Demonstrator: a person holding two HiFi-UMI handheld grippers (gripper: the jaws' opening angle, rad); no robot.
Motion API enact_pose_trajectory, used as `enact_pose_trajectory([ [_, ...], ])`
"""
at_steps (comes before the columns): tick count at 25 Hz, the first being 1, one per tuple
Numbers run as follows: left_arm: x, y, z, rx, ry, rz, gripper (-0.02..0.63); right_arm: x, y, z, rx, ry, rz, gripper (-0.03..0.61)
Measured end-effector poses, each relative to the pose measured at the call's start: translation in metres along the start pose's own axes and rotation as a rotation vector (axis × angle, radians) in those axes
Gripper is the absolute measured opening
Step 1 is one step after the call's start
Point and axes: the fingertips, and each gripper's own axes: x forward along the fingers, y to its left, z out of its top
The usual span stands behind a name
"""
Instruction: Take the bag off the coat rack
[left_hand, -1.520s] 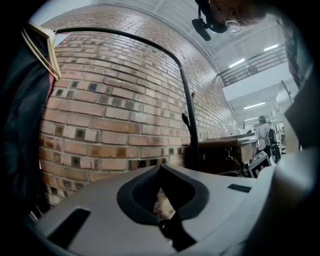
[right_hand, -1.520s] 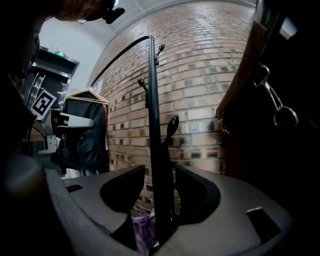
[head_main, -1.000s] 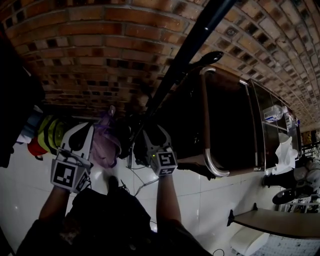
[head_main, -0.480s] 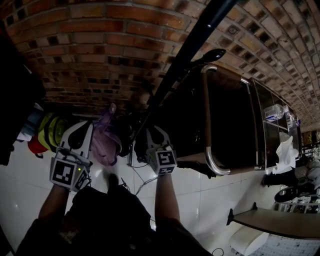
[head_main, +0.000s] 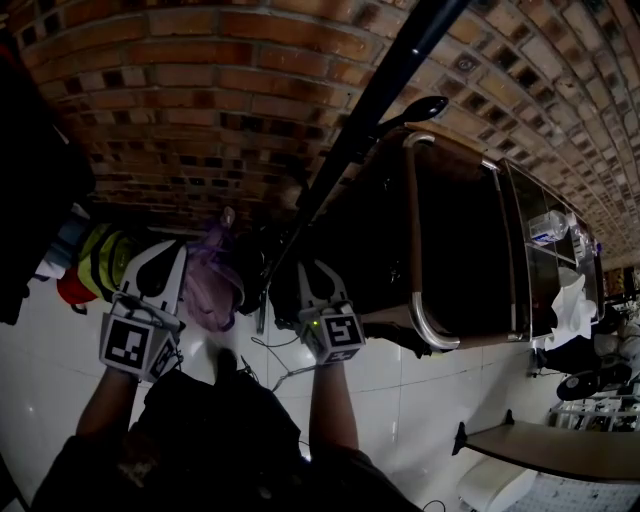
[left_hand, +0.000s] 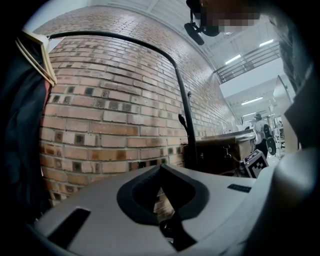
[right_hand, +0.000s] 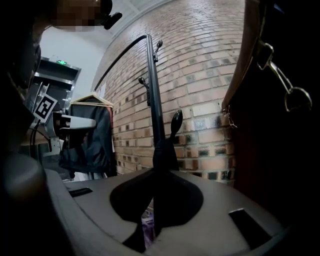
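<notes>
The right hand-held gripper had just closed. A second earlier, in the head view, its jaws stood spread beside the pole of the coat rack. Now they were pressed together on a dark strap, which rose from between them and narrowed toward the lowest hook. The strap was still looped over that hook, so the bag was gripped but not yet off the rack. In the head view the gripper also sat slightly nearer the camera than before, which suggested a lift was starting.

The bag's body was hard to make out. A dark mass hanging against the pole just left of the right gripper was probably it. A purple patch showed beneath the jaws, but whether it belonged to the bag could not be told.

The left hand-held gripper hung well apart to the left. Its jaws were pressed together on nothing, with only the brick wall visible past them, and its place matched the earlier pictures.

With the pinch made, what remained was to raise the strap clear of the hook's knob and draw it away from the pole. A slip or a snag on the knob seemed the main risk.
</notes>
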Motion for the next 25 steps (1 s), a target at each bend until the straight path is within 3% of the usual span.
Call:
enact_pose_trajectory([
  [6,-0.007,-0.002,-0.001,0.001,0.002,0.003,0.035,-0.008,0.002,0.023,0.015,-0.052,-0.012,0.029],
  [13,-0.009,-0.004,0.002,-0.001,0.002,0.006,0.035,-0.009,0.003,0.045,0.139,-0.112,0.005,0.028],
  [25,-0.011,-0.002,0.004,-0.008,0.002,0.019,0.035,-0.003,0.004,0.066,0.206,-0.128,0.046,0.028],
])
